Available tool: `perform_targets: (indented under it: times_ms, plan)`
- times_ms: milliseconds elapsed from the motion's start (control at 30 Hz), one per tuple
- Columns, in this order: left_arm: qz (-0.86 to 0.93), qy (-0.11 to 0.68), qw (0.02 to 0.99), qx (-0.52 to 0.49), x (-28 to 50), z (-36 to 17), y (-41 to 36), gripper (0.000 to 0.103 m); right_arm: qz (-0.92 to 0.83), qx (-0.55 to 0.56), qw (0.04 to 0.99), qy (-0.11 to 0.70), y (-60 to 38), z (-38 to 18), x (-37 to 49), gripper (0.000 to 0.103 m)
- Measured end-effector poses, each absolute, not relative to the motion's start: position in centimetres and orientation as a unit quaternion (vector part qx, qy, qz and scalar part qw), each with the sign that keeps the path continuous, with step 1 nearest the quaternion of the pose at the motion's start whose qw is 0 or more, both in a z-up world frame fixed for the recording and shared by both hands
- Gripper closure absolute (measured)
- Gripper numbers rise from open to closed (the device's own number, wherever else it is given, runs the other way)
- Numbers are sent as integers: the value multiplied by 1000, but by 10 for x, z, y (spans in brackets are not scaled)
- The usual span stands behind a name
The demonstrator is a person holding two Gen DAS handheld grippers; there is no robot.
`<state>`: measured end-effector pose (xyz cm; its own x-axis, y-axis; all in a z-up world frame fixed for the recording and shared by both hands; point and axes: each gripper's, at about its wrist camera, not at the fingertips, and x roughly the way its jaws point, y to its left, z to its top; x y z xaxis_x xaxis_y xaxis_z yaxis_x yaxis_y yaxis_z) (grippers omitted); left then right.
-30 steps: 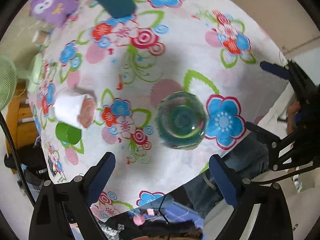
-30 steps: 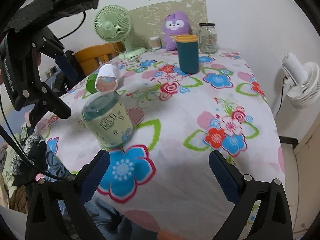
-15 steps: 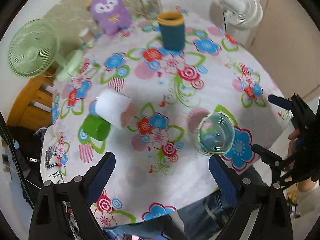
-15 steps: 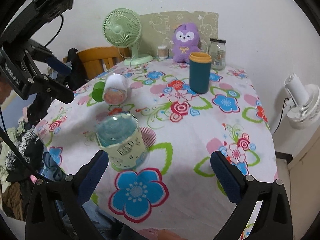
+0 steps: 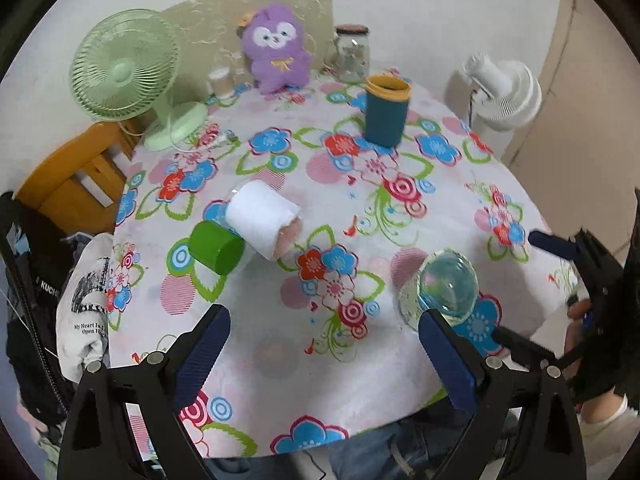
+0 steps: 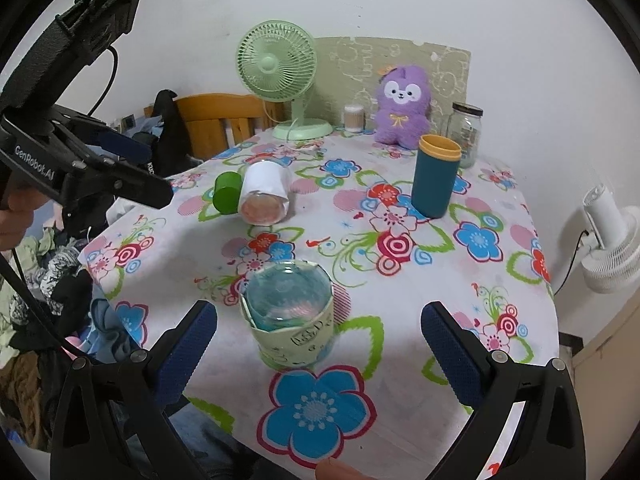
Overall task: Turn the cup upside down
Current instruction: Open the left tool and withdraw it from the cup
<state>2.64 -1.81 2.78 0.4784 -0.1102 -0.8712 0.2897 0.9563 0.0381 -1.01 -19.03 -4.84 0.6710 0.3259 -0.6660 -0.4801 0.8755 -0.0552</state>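
Cup (image 6: 290, 318) stands base-up on bench (image 6: 440, 280), near its front edge, on the floral cloth. Right gripper (image 6: 319, 334) fingers spread wide, either side of cup, not touching. Left gripper (image 5: 324, 350) also spread, empty, cup just beside its right finger (image 5: 446, 354).

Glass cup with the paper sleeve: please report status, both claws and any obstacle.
Left claw open, empty. Right claw open, empty. Clear glass cup with pale green paper sleeve standing near table edge, ungripped. No obstacle beside it.

both tools gape empty: left tool (image 5: 322, 348), right tool (image 6: 318, 340).
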Motion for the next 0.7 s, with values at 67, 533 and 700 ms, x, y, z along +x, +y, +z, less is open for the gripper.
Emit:
perform_targets:
  times_ms: [67, 533, 700]
  plan:
    - [-111, 487, 862, 80, 25, 28, -13, 7, 218, -124, 909, 333, -186, -45, -12, 0]
    - [-69, 387, 918, 55, -7, 38, 10, 4, 189, -135, 931, 282, -165, -7, -28, 0]
    - [-68, 359, 930, 49, -21, 37, 9, 3, 182, -132, 936, 272, -156, 1, -37, 0]
